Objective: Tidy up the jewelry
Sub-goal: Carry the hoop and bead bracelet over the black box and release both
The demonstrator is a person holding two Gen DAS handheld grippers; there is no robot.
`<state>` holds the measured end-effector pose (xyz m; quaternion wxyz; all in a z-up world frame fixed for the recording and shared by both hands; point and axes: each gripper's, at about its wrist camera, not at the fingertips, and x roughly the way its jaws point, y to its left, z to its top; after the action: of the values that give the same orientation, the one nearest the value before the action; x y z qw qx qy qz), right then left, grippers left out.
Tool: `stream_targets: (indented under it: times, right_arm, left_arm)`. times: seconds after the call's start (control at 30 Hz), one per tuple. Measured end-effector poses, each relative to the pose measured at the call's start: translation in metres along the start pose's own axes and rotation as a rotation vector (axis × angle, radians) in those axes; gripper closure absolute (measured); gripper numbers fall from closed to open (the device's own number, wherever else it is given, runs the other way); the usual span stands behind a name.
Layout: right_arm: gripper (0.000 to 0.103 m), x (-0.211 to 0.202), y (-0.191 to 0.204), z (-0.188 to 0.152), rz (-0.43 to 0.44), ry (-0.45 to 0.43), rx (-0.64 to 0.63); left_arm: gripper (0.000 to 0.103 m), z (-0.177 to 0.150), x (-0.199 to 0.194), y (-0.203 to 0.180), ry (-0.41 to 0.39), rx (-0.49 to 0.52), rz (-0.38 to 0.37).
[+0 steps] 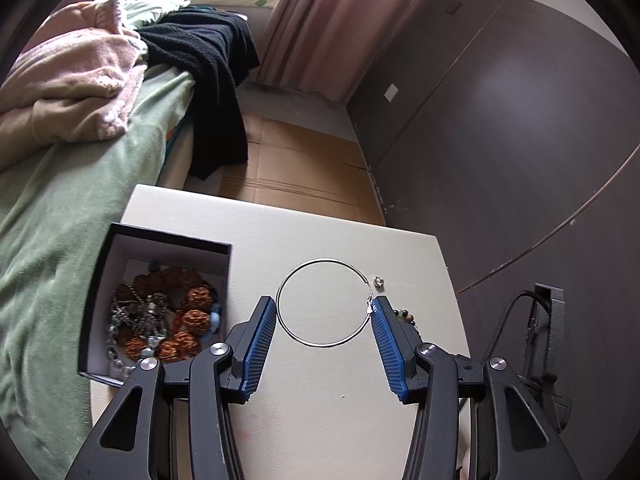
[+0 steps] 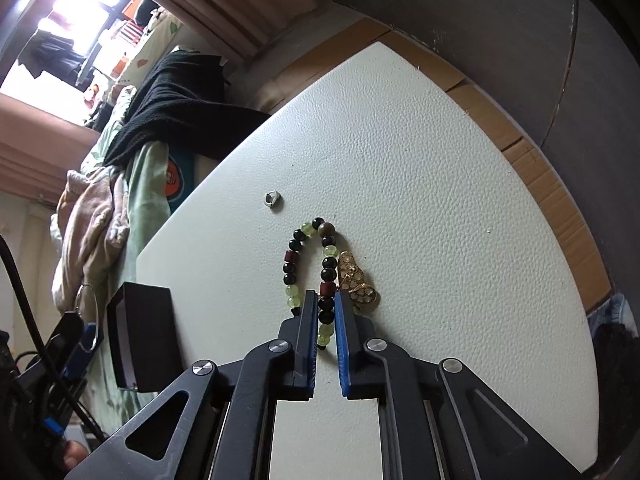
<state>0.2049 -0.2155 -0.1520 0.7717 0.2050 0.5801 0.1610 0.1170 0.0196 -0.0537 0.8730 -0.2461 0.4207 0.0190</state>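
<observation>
A thin silver hoop (image 1: pixel 322 261) spans between the two blue pads of my left gripper (image 1: pixel 323 304), which holds it by its sides above the white table (image 1: pixel 320 400). A black box (image 1: pixel 160 240) with several bead bracelets inside sits left of it. My right gripper (image 2: pixel 327 300) is shut on one strand of a green, black and red bead bracelet (image 2: pixel 294 258) lying on the table. A gold filigree pendant (image 2: pixel 356 280) lies against the right finger. A small silver ring (image 2: pixel 272 198) lies beyond the bracelet; it also shows in the left wrist view (image 1: pixel 378 281).
A bed with green sheet (image 1: pixel 60 208), pink blanket and black garment (image 1: pixel 208 64) lies left of the table. Cardboard (image 1: pixel 304 168) covers the floor beyond. A dark wall (image 1: pixel 500 140) stands to the right. The black box also shows in the right wrist view (image 2: pixel 140 332).
</observation>
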Motion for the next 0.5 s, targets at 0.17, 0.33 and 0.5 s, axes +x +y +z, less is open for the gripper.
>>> stream_targets:
  times: [0.17,0.33,0.5]
  right_arm:
    - [0.093,-0.020,0.002,-0.001,0.077,-0.056,0.015]
    - [0.093,-0.038,0.007,-0.003,0.177,-0.089,0.024]
    - [0.093,-0.047,0.019,-0.008,0.242,-0.109,0.011]
  left_arm:
    - [0.052,0.002,-0.015,0.018,-0.029,-0.027,0.016]
    - [0.052,0.004,-0.023,0.041,-0.034,-0.067,0.060]
    - [0.051,0.007,-0.028,0.061,-0.039,-0.115,0.083]
